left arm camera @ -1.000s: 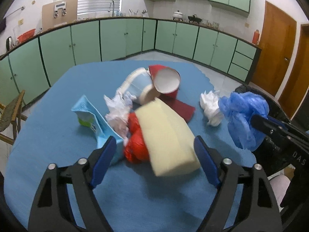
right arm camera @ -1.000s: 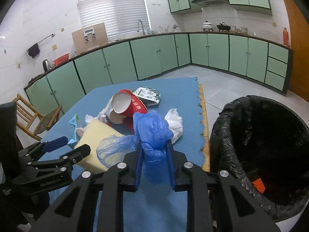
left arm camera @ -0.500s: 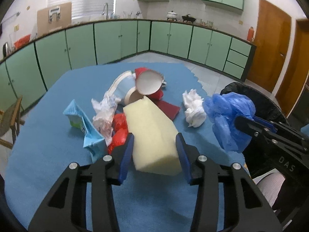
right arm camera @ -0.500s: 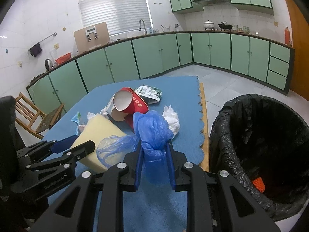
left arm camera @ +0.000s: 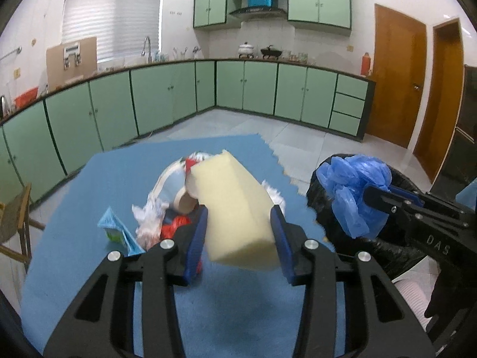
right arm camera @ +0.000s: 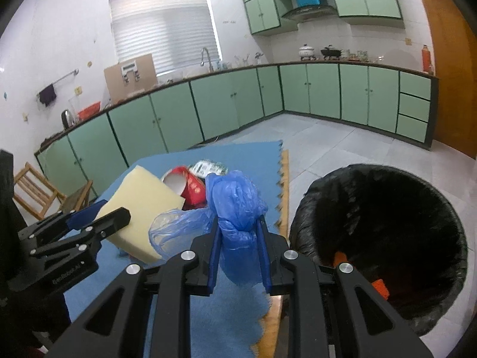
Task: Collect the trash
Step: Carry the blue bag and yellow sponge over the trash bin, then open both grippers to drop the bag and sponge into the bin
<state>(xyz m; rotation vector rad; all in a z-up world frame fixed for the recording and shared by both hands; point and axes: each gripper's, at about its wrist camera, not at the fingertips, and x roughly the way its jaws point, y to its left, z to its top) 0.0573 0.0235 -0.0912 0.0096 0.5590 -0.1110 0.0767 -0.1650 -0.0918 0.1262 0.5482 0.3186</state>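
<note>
Above blue mat: foam block clamped between left fingers, blue bag between right fingers.

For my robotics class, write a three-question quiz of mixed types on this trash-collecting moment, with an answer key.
1. True or false: the left gripper is clamped on the yellow foam block, which is lifted off the blue mat.
2. Multiple choice: what does the right gripper hold? A) the red paper cup B) the blue plastic bag C) the white tissue
3. Fill in: the bin with the black liner stands on the ____ side of the mat in the right wrist view.

Key
1. True.
2. B: the blue plastic bag sits pinched between its fingers; the red paper cup lies on the mat.
3. Right.
</note>
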